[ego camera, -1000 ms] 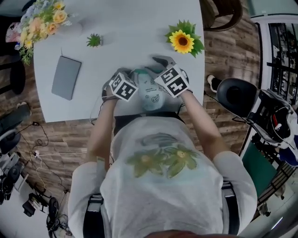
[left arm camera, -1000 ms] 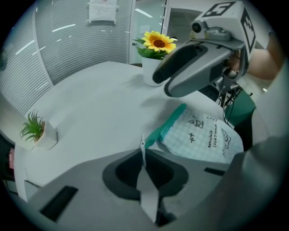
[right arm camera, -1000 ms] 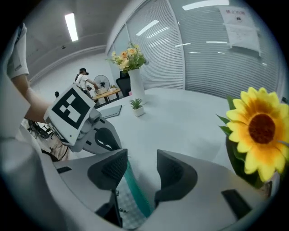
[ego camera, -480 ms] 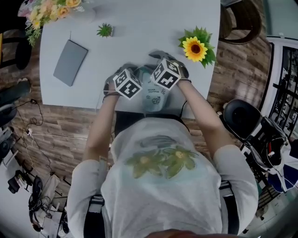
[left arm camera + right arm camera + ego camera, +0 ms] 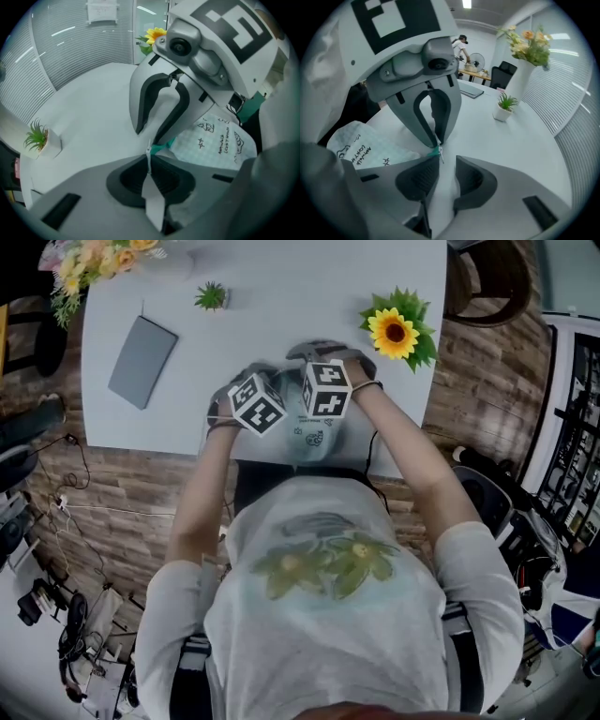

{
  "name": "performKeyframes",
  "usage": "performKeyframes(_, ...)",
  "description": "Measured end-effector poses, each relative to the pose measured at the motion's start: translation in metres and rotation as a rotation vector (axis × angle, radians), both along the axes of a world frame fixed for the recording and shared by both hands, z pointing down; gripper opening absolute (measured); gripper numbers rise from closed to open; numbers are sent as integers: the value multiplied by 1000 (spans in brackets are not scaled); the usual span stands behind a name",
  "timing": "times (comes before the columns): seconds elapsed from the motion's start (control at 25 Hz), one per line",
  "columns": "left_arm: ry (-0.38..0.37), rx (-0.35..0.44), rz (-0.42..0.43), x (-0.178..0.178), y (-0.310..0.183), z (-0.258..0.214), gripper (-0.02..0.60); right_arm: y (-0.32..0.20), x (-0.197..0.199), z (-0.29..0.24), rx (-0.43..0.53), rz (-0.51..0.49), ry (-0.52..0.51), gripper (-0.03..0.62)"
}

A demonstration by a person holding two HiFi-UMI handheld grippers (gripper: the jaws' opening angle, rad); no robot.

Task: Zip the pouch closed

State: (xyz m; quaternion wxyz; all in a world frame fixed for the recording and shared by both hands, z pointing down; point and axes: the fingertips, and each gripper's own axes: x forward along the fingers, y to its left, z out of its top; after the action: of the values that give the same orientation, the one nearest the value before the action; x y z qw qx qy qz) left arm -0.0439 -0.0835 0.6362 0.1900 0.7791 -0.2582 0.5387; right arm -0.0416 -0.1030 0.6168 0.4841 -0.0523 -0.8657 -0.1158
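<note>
Rolled over and brought in since a second ago: right gripper [image 5: 446, 161], with its marker cube [image 5: 325, 388] now tight beside the cube of the left gripper [image 5: 149, 158] in the head view. Right jaws just closing, standing at a middling gap, pads pressing on nothing.

Pouch [image 5: 216, 140] on the white table [image 5: 93, 108], near the edge by the person: pale, finely checked, with small black doodles and lettering. Lies to the right of the left jaws and to the left of the right jaws. Teal zip end [image 5: 162, 147] just at the left jaws' tips. Left jaws pressed together on a thin pale strip of the pouch's end, caught between the pads. Small silver zip pull [image 5: 437, 153] at the mouth of the right jaws, close to the tip of the left-hand pad, not pinched. Tips of both grippers almost meeting over that end.

Left of the left jaws and a little ahead, a small green plant [image 5: 37, 136] in a white pot; far ahead, a sunflower [image 5: 154, 35]. Ahead of the right jaws, a grey notebook [image 5: 471, 92]; ahead and to the right, a white vase [image 5: 516, 86] of yellow and peach flowers.
</note>
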Motion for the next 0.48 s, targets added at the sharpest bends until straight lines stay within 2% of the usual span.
performKeyframes(0.16, -10, 5, 29, 0, 0, 0, 28, 8, -2, 4, 46, -127, 42, 81)
performKeyframes(0.48, 0, -19, 25, 0, 1, -1, 28, 13, -3, 6, 35, -221, 96, 40)
